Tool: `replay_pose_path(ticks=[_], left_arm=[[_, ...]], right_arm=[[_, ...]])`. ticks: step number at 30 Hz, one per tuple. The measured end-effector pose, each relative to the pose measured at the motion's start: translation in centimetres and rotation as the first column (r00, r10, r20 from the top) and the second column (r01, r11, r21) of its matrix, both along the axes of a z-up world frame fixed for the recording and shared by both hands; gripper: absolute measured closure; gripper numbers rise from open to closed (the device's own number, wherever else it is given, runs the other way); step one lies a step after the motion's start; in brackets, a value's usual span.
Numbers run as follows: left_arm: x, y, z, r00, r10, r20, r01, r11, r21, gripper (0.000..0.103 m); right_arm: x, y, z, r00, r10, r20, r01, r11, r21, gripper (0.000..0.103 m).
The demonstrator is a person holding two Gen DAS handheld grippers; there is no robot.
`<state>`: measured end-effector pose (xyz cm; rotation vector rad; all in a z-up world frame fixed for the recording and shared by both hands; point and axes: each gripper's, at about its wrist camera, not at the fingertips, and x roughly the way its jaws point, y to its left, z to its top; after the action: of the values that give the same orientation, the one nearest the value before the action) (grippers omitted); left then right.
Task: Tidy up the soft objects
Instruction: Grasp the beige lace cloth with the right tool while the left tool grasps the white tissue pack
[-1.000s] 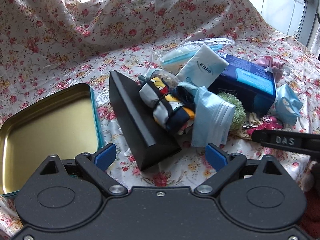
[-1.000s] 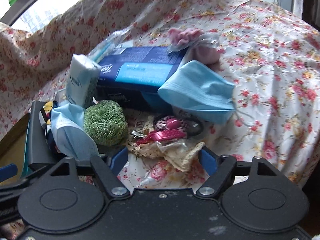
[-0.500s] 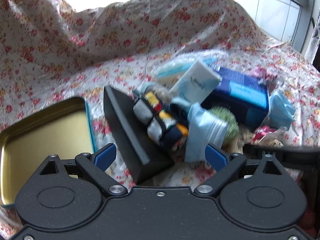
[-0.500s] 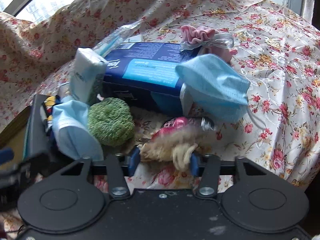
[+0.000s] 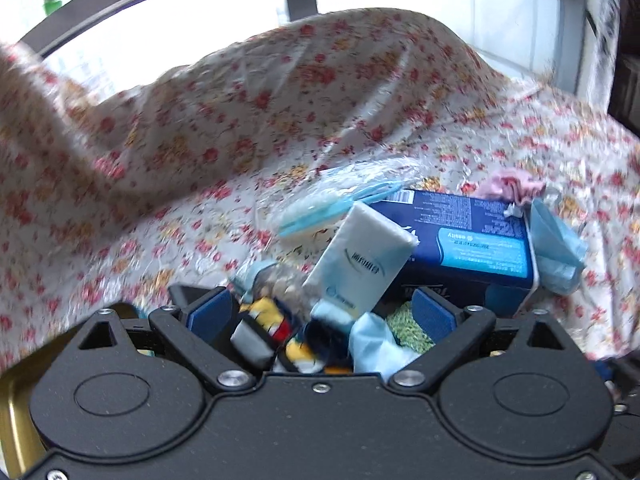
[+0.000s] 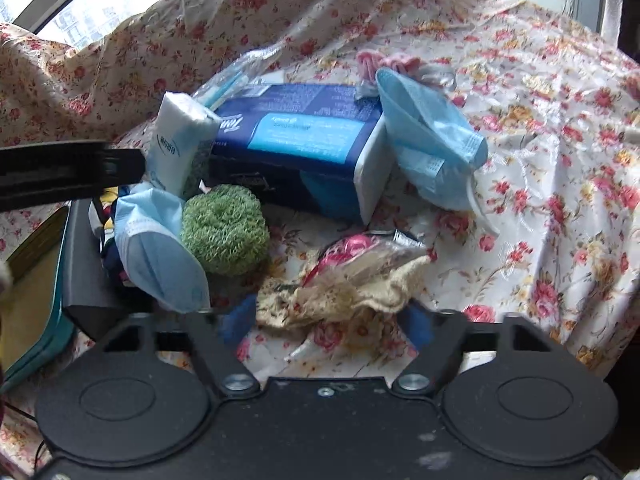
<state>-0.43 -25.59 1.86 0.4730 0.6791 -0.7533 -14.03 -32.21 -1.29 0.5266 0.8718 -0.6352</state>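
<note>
Right jaws springing open, lace bundle dropped between them

The right gripper (image 6: 328,316) is opening, its blue pads clear of the cream lace bundle (image 6: 344,292), which half a second ago was pinched tight and now lies slack on the cloth, long axis running left to right. The left gripper (image 5: 320,312) spreads wide and holds nothing; it has pushed in over the pile, so the rolled patterned cloth (image 5: 276,328) and the white tissue pack (image 5: 360,260), tilted with its top to the upper right, now sit between its pads. Farther off: green scrubber (image 6: 224,232), blue tissue box (image 6: 304,140), blue face mask (image 6: 428,140). Floral tablecloth (image 6: 540,200) throughout, bright window (image 5: 180,20) behind.
</note>
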Motion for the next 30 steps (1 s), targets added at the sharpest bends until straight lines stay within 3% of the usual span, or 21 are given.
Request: replay_pose_path(ticks=[5, 14, 15, 16, 18, 22, 23, 25, 30], left_arm=[[0.3, -1.9, -1.1, 0.998, -0.056, 0.023, 0.054, 0.997, 0.052, 0.007], [1.8, -4.5, -3.3, 0.997, -0.068, 0.021, 0.066, 0.992, 0.109, 0.008], [1.9, -4.6, -3.4, 0.997, -0.075, 0.015, 0.073, 0.992, 0.107, 0.012], [2.0, -4.7, -3.6, 0.996, -0.084, 0.005, 0.083, 0.991, 0.102, 0.029], [2.5, -4.9, -3.7, 0.993, -0.103, -0.056, 0.107, 0.990, 0.093, 0.049], [3.0, -4.3, -3.4, 0.992, -0.088, -0.089, 0.094, 0.994, 0.057, 0.050], [2.9, -4.0, -3.1, 0.993, -0.082, -0.087, 0.086, 0.995, 0.050, 0.050], [2.9, -3.4, -2.5, 0.994, -0.072, -0.087, 0.075, 0.997, 0.030, 0.050], [3.0, -2.0, -0.2, 0.994, -0.041, -0.100, 0.038, 0.999, -0.029, 0.050]], right_arm=[[0.6, 0.1, -0.2, 1.000, 0.004, -0.011, -0.004, 1.000, -0.014, 0.023], [1.7, 0.3, -1.1, 0.999, 0.014, -0.031, -0.015, 1.000, -0.011, 0.023], [1.6, 0.3, -1.1, 0.999, 0.015, -0.032, -0.016, 1.000, -0.013, 0.023], [1.7, 0.3, -1.2, 0.999, 0.016, -0.035, -0.016, 1.000, -0.017, 0.023], [1.7, 0.3, -1.4, 0.999, 0.015, -0.042, -0.016, 1.000, -0.022, 0.023], [1.6, 0.2, -1.5, 0.999, -0.006, -0.045, 0.004, 0.999, -0.035, 0.023], [1.5, 0.1, -1.5, 0.999, -0.013, -0.041, 0.011, 0.999, -0.038, 0.027], [1.2, 0.0, -1.3, 0.999, -0.020, -0.031, 0.018, 0.999, -0.046, 0.055], [0.9, -0.3, -0.9, 1.000, 0.004, -0.014, -0.004, 1.000, -0.018, 0.063]])
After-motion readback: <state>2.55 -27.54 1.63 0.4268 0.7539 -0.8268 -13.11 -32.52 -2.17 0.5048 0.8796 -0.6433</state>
